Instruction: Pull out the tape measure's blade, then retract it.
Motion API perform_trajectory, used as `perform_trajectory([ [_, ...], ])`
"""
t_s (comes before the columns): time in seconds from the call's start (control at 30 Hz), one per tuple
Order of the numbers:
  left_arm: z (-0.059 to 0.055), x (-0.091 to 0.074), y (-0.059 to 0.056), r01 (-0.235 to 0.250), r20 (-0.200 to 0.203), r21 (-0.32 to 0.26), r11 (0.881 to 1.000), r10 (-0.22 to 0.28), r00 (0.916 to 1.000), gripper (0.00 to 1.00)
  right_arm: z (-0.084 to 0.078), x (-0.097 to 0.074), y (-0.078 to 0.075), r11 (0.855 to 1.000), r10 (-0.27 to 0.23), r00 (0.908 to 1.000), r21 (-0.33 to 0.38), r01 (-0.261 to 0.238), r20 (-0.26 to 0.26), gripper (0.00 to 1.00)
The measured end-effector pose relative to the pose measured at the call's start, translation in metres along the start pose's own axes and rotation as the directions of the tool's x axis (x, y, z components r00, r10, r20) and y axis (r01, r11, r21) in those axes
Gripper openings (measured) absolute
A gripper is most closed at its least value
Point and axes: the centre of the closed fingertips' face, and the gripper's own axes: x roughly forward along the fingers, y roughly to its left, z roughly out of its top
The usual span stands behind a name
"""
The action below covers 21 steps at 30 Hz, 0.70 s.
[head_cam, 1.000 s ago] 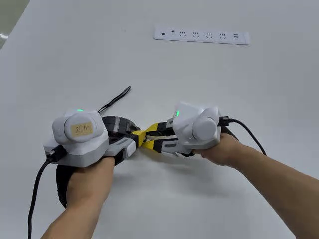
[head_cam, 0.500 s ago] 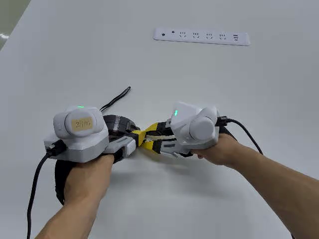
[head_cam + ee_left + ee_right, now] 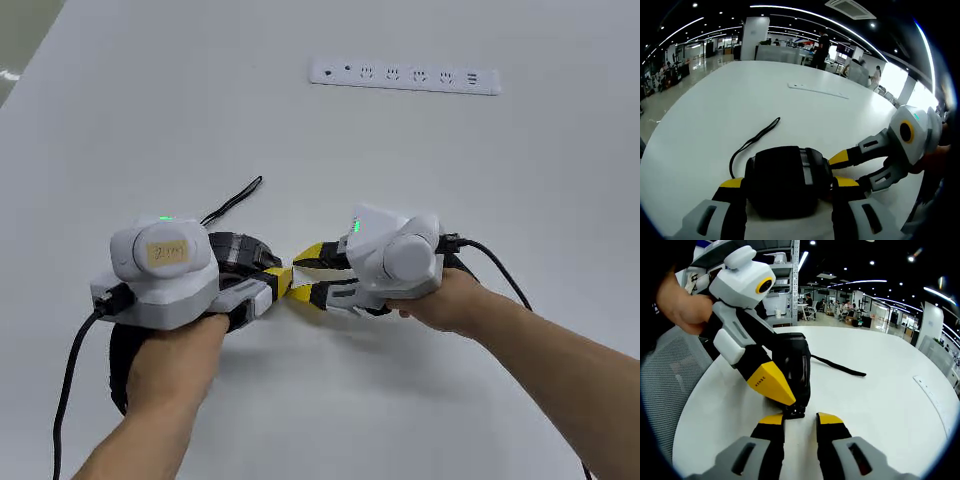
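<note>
On the table [image 3: 300,130], the tape [image 3: 782,167] sits clamped between the jaws of the left gripper [image 3: 789,186]. Right gripper [image 3: 800,421] is spread, tips beside the black hook [image 3: 795,412]. Tape looks hard, smooth and hefty, its blade likely thin and springy; pinch the hook squarely.

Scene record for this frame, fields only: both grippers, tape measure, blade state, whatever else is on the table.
left gripper: shut on the tape measure, one jaw on each side of its black case
right gripper: open, jaws apart, pointing at the case
blade: drawn in; end hook sits at the case, just ahead of the right gripper's jaws
strap: black, lying loose on the table beyond the case
other: white power strip at the far side
</note>
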Motion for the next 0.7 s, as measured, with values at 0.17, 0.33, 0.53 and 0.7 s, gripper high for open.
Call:
perform_trajectory([
  [0.17,-0.002,-0.001,-0.002,0.011,-0.002,0.027,1.000,-0.011,0.9999,0.68,-0.002,-0.004,-0.002,1.000,-0.010,0.9999,0.013,0.010,-0.004,0.29],
  [0.33,0.001,-0.003,-0.005,0.039,0.015,0.056,0.998,-0.040,0.9991,0.72,-0.002,-0.010,-0.005,1.000,-0.023,0.9997,0.019,0.023,-0.003,0.34],
  [0.53,0.003,-0.004,-0.007,0.077,0.027,0.104,0.992,-0.080,0.9964,0.78,-0.004,-0.017,-0.007,0.999,-0.038,0.9992,0.032,0.039,-0.009,0.42],
  [0.7,0.003,-0.006,-0.008,0.092,0.025,0.121,0.988,-0.096,0.9951,0.84,-0.005,-0.019,-0.008,0.998,-0.041,0.9991,0.040,0.041,-0.009,0.49],
])
